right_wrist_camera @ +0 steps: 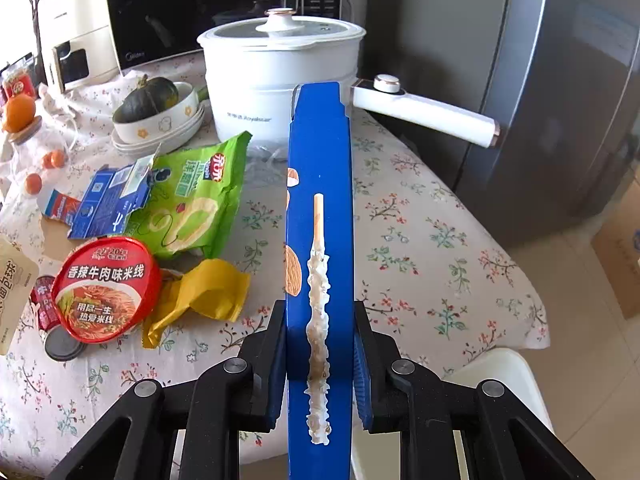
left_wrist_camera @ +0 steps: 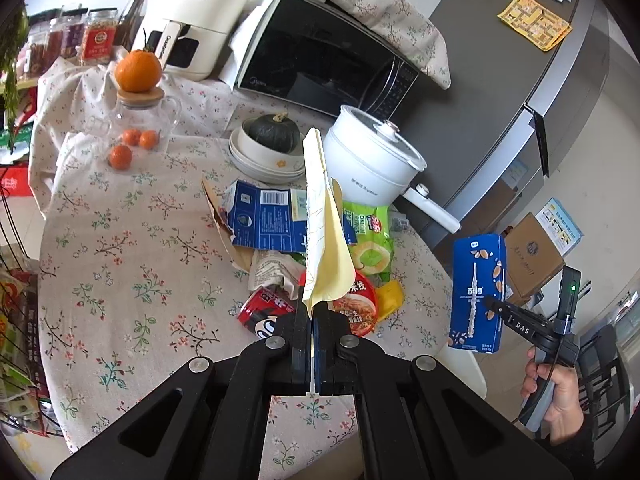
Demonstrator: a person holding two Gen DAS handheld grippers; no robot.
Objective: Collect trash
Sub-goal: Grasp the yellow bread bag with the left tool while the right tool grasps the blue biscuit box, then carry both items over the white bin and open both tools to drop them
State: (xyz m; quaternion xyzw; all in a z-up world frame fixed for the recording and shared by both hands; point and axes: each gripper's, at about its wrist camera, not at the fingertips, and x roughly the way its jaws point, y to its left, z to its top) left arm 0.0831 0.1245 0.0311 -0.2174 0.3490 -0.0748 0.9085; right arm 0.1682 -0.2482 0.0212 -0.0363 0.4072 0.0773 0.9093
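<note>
A kitchen table under a floral cloth (left_wrist_camera: 120, 248), backed by a microwave (left_wrist_camera: 320, 60), an air fryer (left_wrist_camera: 196, 20) and a grey fridge (left_wrist_camera: 520, 60), carries a heap of litter at its centre. The left gripper (left_wrist_camera: 311, 312) is clamped on a pale yellow wrapper (left_wrist_camera: 326, 240) — the sheet stands up from the closed jaws, above the heap. The right gripper (right_wrist_camera: 320, 336) is clamped on a blue box (right_wrist_camera: 320, 220) printed with a coated biscuit stick; in the left wrist view the box (left_wrist_camera: 478, 292) hangs upright off the table's edge at 3 o'clock, gripped from the side, with a hand (left_wrist_camera: 556, 396) on the handle.

On the cloth, seen from the right wrist, the trash sits at 9 to 10 o'clock of the box: a red noodle lid (right_wrist_camera: 104, 288), a crumpled yellow wrapper piece (right_wrist_camera: 200, 296) touching it, a green snack bag (right_wrist_camera: 192, 204) behind, and a torn blue carton (right_wrist_camera: 104, 200) overlapping the bag's left edge. A flattened red can (left_wrist_camera: 260, 312) lies near the lid.

At 12 o'clock — a white pot (right_wrist_camera: 280, 68) with lid and long handle, and a squash (right_wrist_camera: 150, 98) in stacked bowls (right_wrist_camera: 168, 128). Oranges (left_wrist_camera: 138, 70) sit on and inside a glass jug (left_wrist_camera: 140, 128) at the far left.
</note>
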